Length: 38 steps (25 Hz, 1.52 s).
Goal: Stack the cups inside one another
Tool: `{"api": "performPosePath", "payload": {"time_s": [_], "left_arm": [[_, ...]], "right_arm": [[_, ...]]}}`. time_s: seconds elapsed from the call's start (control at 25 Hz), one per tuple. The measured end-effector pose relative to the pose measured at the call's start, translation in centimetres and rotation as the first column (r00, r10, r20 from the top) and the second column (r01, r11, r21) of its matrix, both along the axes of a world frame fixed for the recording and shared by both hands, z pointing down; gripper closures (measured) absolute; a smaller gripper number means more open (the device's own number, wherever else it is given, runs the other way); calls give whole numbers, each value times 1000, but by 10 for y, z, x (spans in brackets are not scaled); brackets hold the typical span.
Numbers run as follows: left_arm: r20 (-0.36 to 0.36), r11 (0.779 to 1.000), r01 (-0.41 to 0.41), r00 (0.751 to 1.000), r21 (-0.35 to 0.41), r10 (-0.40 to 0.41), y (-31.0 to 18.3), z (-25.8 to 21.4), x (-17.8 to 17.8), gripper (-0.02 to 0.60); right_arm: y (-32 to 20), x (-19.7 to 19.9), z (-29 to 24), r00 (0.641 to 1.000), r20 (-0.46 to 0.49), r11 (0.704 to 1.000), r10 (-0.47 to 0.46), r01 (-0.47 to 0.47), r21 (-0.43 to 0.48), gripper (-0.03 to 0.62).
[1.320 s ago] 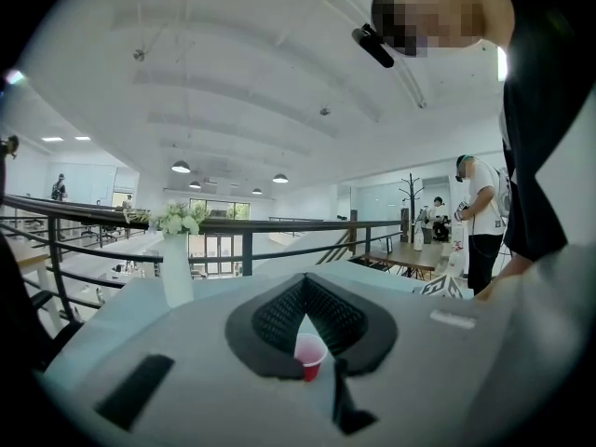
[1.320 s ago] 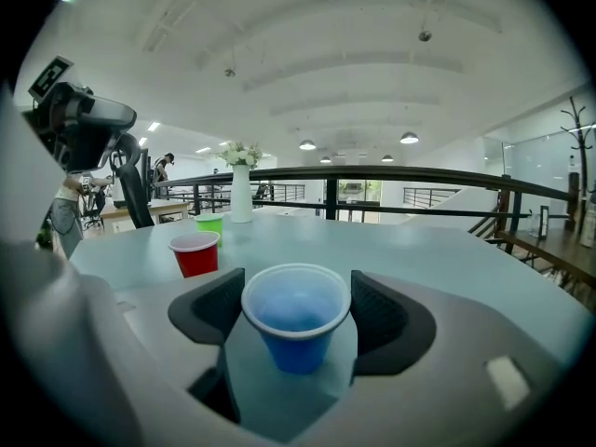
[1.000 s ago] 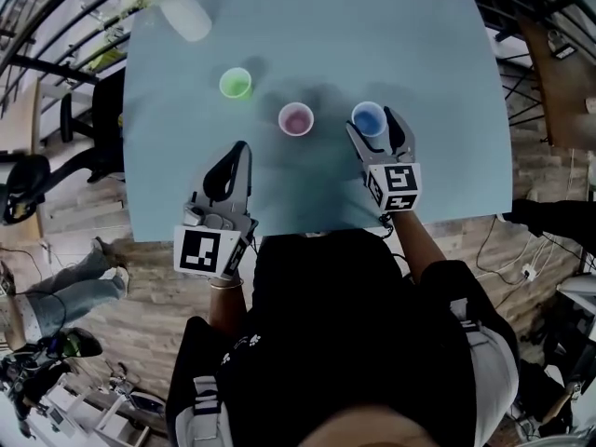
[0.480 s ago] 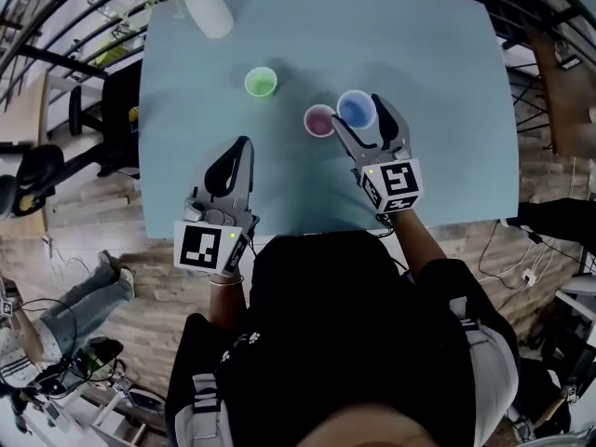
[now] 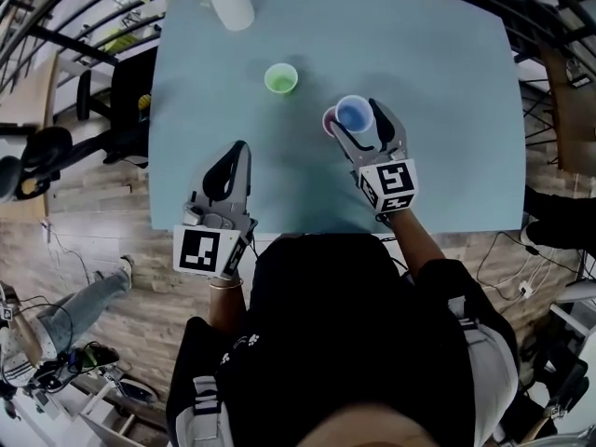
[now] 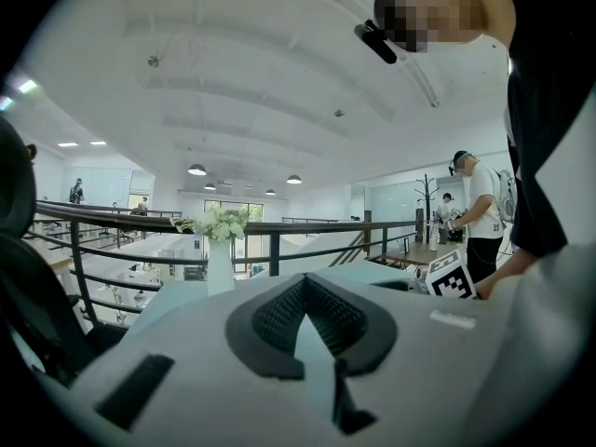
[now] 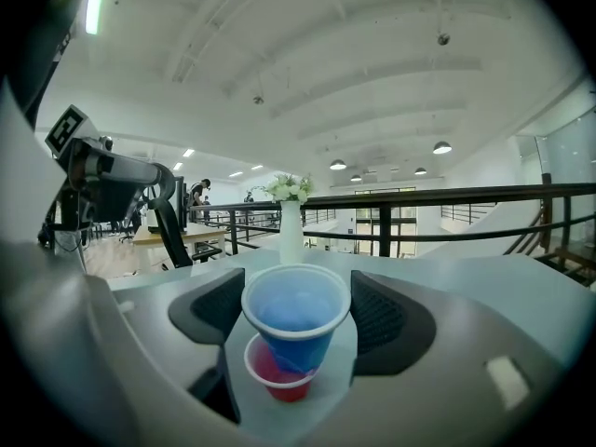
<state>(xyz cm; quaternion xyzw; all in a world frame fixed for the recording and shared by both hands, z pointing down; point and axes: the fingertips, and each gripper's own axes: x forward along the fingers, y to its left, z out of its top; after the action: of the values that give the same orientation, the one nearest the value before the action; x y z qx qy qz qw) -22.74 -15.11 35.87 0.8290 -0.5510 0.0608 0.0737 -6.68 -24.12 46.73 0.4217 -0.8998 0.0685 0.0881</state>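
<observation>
One cup moved: right gripper (image 7: 297, 307), clamped on blue cup (image 7: 296, 324), now over red cup (image 7: 277, 380); left gripper (image 6: 304, 287) closed.

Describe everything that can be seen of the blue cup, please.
The blue cup looks like thin plastic, with a rolled rim and tapering wall, empty. It is upright, held between the fingers of the right gripper, above the table. Its base seems to dip into the mouth of the red cup.

The right gripper (image 7: 296, 313) holds a blue plastic cup (image 7: 296, 324) tight between its two dark jaws. The cup's bottom dips into the open top of a red plastic cup (image 7: 277, 378) on the pale blue table (image 7: 456, 273). A tall white vase of flowers (image 7: 291, 234) stands well behind.
</observation>
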Motion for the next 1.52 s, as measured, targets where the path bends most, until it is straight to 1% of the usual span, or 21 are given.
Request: {"api": "performPosePath", "payload": {"time_s": [0.4, 1.0, 1.2, 1.52], "left_arm": [[11, 999, 33, 999, -11, -32, 7, 3, -15, 591], [25, 997, 72, 997, -20, -72, 17, 5, -26, 591], [33, 997, 71, 997, -21, -71, 17, 4, -24, 591], [35, 998, 62, 998, -17, -61, 13, 5, -22, 590]], "right_arm": [[3, -19, 24, 999, -29, 999, -37, 36, -41, 226], [6, -26, 62, 993, -99, 993, -67, 57, -104, 224], [6, -24, 70, 990, -120, 991, -75, 61, -119, 223], [3, -24, 77, 990, -119, 990, -75, 59, -130, 221]]}}
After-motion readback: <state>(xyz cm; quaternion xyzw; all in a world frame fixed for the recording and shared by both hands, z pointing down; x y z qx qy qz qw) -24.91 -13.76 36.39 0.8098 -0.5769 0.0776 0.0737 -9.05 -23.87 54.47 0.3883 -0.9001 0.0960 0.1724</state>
